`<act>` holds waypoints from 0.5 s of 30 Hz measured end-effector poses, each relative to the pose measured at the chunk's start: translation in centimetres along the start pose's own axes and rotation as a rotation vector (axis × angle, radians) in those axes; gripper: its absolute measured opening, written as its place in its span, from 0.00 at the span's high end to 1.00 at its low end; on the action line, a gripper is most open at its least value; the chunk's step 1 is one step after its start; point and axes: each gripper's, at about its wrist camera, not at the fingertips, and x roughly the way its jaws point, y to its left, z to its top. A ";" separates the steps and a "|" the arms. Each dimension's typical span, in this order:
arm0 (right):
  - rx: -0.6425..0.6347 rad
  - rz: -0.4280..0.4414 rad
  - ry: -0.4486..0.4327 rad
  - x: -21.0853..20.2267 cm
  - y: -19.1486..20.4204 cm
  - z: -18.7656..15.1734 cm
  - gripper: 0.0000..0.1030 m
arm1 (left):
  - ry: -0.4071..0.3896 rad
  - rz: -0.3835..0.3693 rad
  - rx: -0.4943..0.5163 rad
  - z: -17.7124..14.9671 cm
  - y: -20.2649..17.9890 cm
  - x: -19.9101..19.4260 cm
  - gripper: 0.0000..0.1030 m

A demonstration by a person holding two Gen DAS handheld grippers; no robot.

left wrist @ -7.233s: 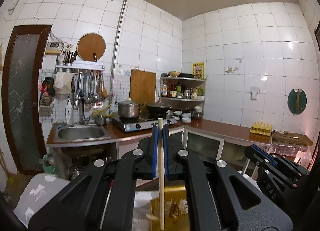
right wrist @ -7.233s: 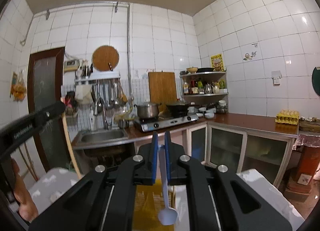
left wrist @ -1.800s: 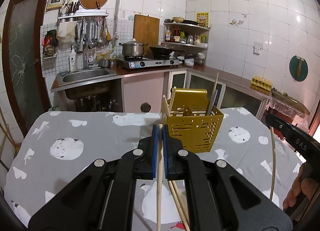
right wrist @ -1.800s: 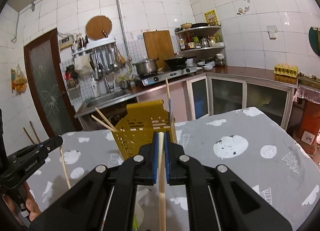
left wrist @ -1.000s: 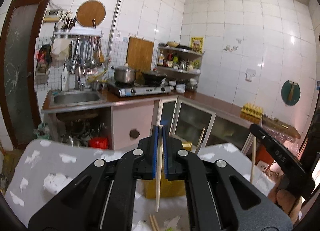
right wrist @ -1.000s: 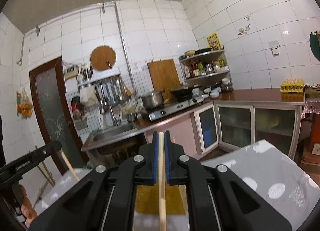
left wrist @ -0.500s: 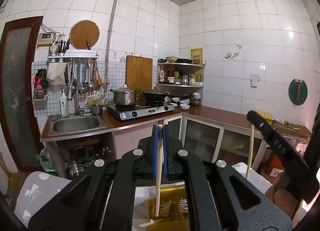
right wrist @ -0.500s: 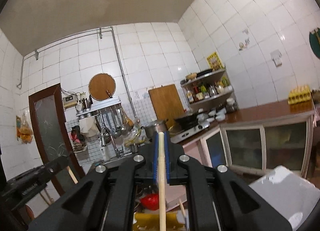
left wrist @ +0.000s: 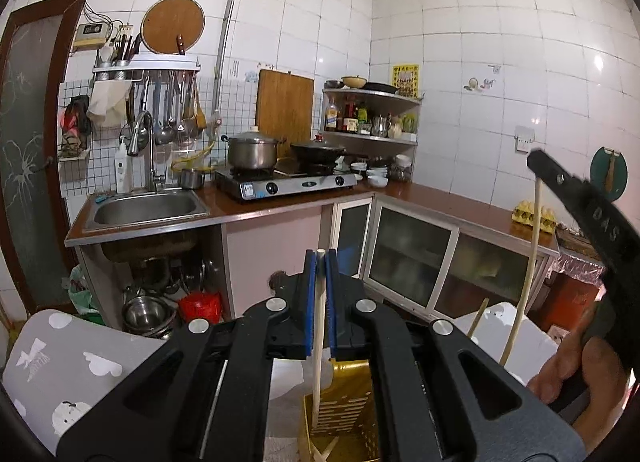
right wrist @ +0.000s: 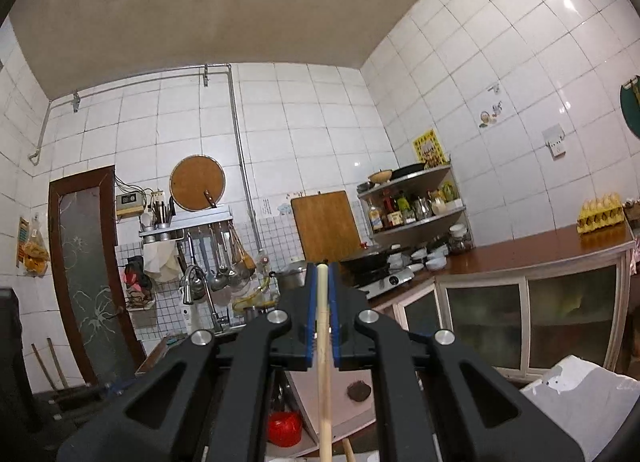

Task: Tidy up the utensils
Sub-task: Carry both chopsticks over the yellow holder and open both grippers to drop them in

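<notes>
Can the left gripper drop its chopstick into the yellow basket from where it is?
Probably yes. The left gripper is shut on a chopstick that hangs nearly upright, its lower end already over the open top of the yellow basket. Nothing blocks the way down; the right gripper stands off to the side.

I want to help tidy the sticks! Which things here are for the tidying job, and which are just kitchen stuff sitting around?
For the job:
- left gripper, shut on a chopstick
- right gripper, shut on another chopstick
- yellow utensil basket below them

Just sitting around:
- steel pot and black wok on the stove
- egg tray
- sink
- cutting board
</notes>
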 end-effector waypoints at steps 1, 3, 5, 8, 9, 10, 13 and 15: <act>-0.009 -0.003 0.002 0.2 0.1 -0.3 0.94 | 0.003 0.002 -0.001 -0.3 0.1 0.2 0.97; -0.024 -0.003 0.021 0.5 0.3 -0.9 0.94 | 0.010 0.002 -0.001 -0.8 0.2 0.4 0.97; -0.043 -0.010 0.036 0.6 0.4 -1.6 0.94 | 0.014 0.005 -0.001 -1.2 0.4 0.5 0.97; -0.048 -0.014 0.069 0.9 0.1 -2.6 0.94 | 0.033 0.008 -0.004 -2.0 0.6 0.9 0.97; -0.047 -0.014 0.077 0.9 0.0 -2.8 0.94 | 0.044 0.006 -0.008 -2.4 0.7 1.1 0.97; -0.046 -0.016 0.092 1.0 -0.1 -3.1 0.94 | 0.050 0.004 -0.009 -2.6 0.8 1.2 0.97; -0.076 -0.021 0.139 0.7 -0.1 -3.8 0.94 | 0.059 0.004 0.000 -3.0 0.8 1.1 0.97; -0.094 -0.020 0.179 0.6 -0.2 -4.4 0.93 | 0.074 0.001 0.003 -3.1 1.0 1.1 0.97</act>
